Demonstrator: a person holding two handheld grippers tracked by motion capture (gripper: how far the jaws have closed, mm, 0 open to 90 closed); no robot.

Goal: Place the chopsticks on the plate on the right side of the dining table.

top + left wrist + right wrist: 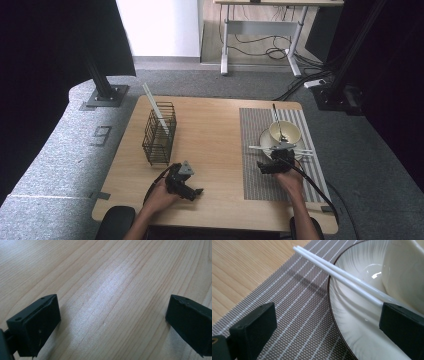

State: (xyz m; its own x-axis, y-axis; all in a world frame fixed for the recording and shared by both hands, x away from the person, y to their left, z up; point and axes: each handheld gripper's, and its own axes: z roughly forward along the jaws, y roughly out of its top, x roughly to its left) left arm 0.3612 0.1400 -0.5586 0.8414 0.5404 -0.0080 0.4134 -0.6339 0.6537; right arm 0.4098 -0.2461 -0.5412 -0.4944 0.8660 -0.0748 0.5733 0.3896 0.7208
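A pair of white chopsticks (342,275) lies across the rim of a white plate (352,315) on a striped grey placemat (294,305). A cream bowl (285,131) holding a dark utensil (276,120) stands on that plate (265,141). My right gripper (269,167) hovers at the plate's near edge, open, one jaw over the mat and the other over the plate below the chopsticks (280,149). My left gripper (192,191) rests low over bare wood near the table's front, open with nothing between its jaws.
A black wire basket (160,134) holding a white stick (155,108) stands on the left half of the wooden table (210,135). The placemat (260,175) covers the right side. A desk with cables (265,45) stands on the floor behind.
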